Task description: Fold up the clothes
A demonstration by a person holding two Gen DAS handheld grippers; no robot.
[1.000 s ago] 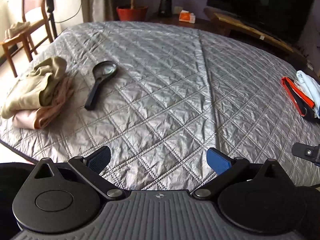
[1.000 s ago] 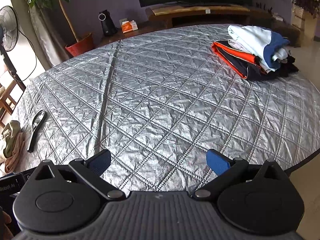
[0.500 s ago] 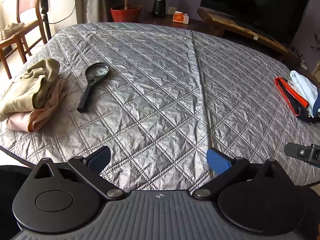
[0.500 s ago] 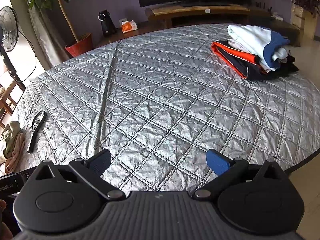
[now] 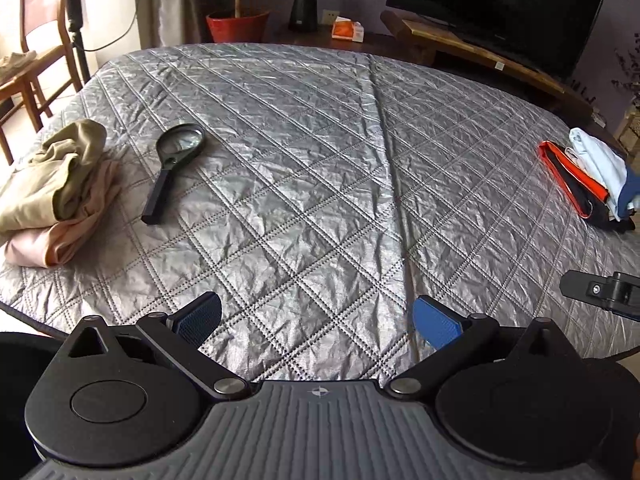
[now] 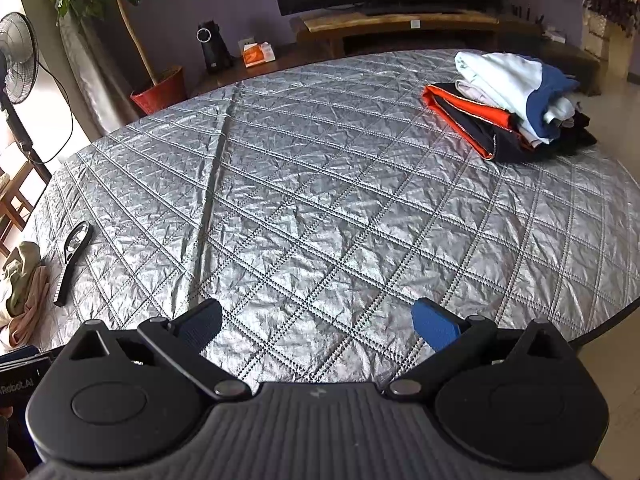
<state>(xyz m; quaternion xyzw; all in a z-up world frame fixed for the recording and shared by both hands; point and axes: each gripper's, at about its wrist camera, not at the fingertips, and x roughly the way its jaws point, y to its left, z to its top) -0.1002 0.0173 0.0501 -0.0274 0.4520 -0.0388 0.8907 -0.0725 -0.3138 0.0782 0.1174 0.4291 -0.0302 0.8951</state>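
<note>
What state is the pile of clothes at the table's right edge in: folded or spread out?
Roughly bunched. The right pile is a compact heap: white and blue garments sit atop an orange-trimmed dark one, nothing laid flat across the quilted cover.

Clothes pile far right on quilted cover

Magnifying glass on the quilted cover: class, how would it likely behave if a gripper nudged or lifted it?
The magnifying glass looks rigid, so it would probably lift in one piece. Lying flat, with a straight handle, it seems likelier to slide or pivot than roll. The lens may be fragile, so gripping the handle seems safer.
</note>
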